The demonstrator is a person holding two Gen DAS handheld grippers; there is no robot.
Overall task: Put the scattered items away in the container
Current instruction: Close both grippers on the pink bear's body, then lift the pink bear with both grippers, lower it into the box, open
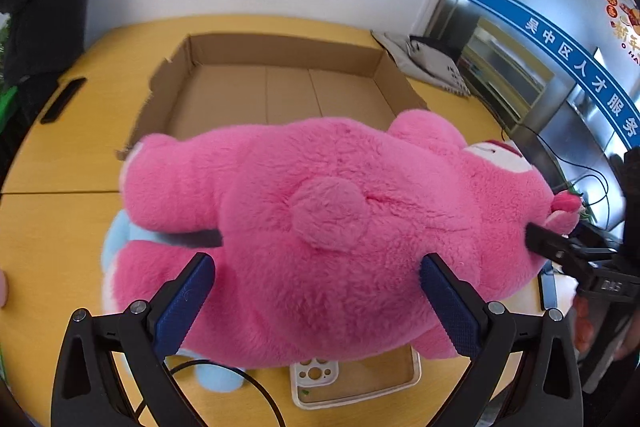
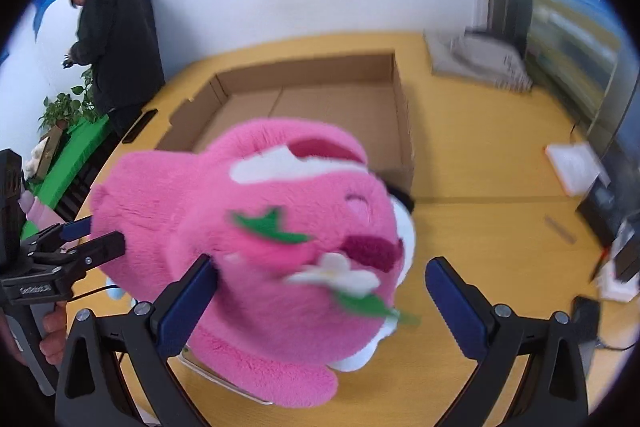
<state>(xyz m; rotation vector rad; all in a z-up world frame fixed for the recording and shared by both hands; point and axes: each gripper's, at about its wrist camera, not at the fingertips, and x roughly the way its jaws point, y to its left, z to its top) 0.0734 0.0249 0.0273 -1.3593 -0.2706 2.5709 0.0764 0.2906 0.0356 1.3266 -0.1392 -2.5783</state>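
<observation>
Pink plush bear [image 1: 320, 227] is carried between the two grippers, above the yellow table [image 1: 60, 227], just short of the near wall of the cardboard box [image 1: 280, 99]. The box is open-topped, and what shows of its floor is bare.

Left gripper [image 1: 316, 303]: fingers spread wide, blue pads [image 1: 184, 303] pressed into the plush on either side of the bear's rump, tail facing the camera. The wide spread fits the bulk of the body — a soft toy this broad cannot be pinched narrow.

Right gripper [image 2: 320, 303]: also wide. The left pad [image 2: 188, 307] touches the fur of the head; the right pad stands clear of it, so I cannot tell whether this gripper truly grips or only props the head. The right wrist view is motion-blurred.

Judgement: the two-ended hold keeps the floppy toy level for clearing the box wall — a one-ended hold would let it droop.

Under the bear: a light blue plush [image 1: 120, 239], a clear phone case [image 1: 352, 375] and a black cable [image 1: 256, 387] on the table, not yet boxed. A person in dark clothes [image 2: 116, 43] stands beyond the table's far corner.
</observation>
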